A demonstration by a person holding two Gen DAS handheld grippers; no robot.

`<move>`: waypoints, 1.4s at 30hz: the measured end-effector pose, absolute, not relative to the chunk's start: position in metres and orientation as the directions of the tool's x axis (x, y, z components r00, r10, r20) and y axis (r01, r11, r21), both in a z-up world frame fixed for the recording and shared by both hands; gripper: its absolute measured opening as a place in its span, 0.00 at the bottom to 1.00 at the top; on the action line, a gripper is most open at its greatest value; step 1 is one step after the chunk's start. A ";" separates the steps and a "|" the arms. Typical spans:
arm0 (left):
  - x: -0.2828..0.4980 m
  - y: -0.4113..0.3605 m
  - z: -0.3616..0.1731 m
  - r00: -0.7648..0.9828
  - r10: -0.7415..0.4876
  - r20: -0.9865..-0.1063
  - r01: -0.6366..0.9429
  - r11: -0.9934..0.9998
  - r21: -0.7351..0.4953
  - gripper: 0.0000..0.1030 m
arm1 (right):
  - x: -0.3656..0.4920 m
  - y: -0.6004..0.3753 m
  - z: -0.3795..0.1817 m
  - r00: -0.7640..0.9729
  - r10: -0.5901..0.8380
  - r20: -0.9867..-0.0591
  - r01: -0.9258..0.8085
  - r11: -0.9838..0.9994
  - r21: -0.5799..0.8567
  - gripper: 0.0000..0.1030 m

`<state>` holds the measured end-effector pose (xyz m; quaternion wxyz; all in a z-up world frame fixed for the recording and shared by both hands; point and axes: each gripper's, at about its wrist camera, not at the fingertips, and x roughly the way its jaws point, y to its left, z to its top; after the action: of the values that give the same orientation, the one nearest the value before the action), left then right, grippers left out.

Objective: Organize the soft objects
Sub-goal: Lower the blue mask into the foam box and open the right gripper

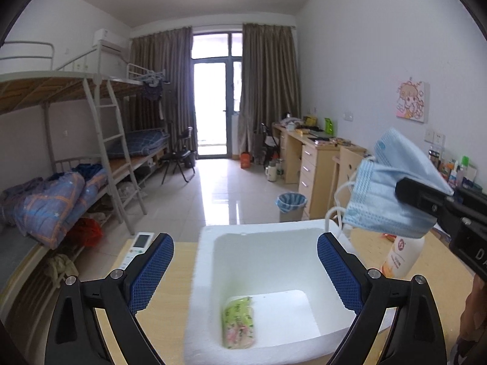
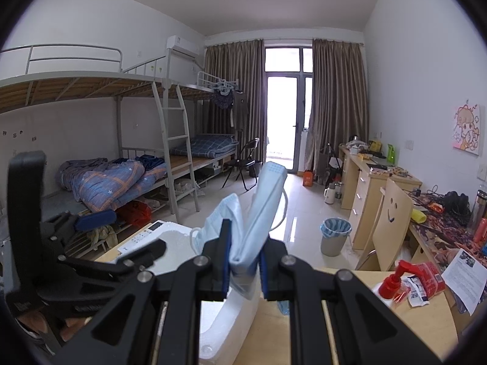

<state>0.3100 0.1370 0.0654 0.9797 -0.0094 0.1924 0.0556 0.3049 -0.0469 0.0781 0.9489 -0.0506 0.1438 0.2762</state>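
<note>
Fingers (image 2: pixel 225 261) of the right gripper (image 2: pixel 243 266) are squeezed tight on a blue face mask (image 2: pixel 258 206). The mask is folded between them, and both ends stick up past the fingertips. A white ear loop hangs off its side. In the left wrist view, the right gripper (image 1: pixel 409 190) holds the mask (image 1: pixel 392 188) up in the air, above the right back corner of the white foam box (image 1: pixel 201 273).

Blue padded fingers (image 1: pixel 150 270) of the left gripper (image 1: pixel 245 270) are spread wide apart with nothing between them. They sit over the foam box, one near each side wall. The box is open on top. Down on the box floor, toward the near left corner, lies a soft green and pink packet (image 1: pixel 239 322).

The box stands on a light wood tabletop (image 1: pixel 170 298). Left of the box, at its back corner, lies a white remote control (image 1: pixel 137 251). Right of the box stands a white pump bottle (image 1: pixel 403 255) with an orange label; the mask hides its top in that view. In the right wrist view the bottle's red pump (image 2: pixel 395 276) shows, with a red packet (image 2: pixel 426 276) just beside it and a printed paper (image 2: pixel 464 279) farther right.
</note>
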 end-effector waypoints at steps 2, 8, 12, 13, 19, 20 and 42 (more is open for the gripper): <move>0.306 0.141 0.066 0.920 0.123 -0.372 -0.133 0.991 -0.001 0.93 | 0.307 -0.045 0.077 0.800 0.515 -0.307 -0.545 0.839 -0.014 0.18; 0.288 0.166 0.065 0.921 0.218 -0.323 -0.236 0.971 -0.020 0.94 | 0.305 -0.031 0.072 0.772 0.549 -0.321 -0.583 0.813 -0.010 0.18; 0.281 0.178 0.065 0.915 0.258 -0.310 -0.275 0.961 -0.010 0.97 | 0.301 -0.021 0.070 0.747 0.583 -0.318 -0.615 0.788 0.001 0.18; 0.279 0.181 0.066 0.913 0.268 -0.306 -0.283 0.959 -0.006 0.98 | 0.300 -0.019 0.070 0.744 0.587 -0.319 -0.619 0.785 0.001 0.18; 0.270 0.191 0.066 0.916 0.281 -0.287 -0.301 0.953 -0.026 0.99 | 0.306 -0.005 0.062 0.705 0.615 -0.353 -0.646 0.762 0.038 0.18; 0.271 0.191 0.066 0.914 0.284 -0.288 -0.304 0.952 -0.024 0.99 | 0.307 -0.003 0.061 0.700 0.621 -0.353 -0.651 0.758 0.042 0.18; 0.268 0.195 0.053 0.898 0.349 -0.269 -0.362 0.932 0.002 0.99 | 0.317 0.002 0.051 0.709 0.577 -0.405 -0.614 0.788 0.046 0.74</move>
<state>0.2679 0.1946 0.0533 0.9738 -0.0242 0.1336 0.1825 0.3165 0.0022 0.0507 0.9233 -0.0461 0.2033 0.3225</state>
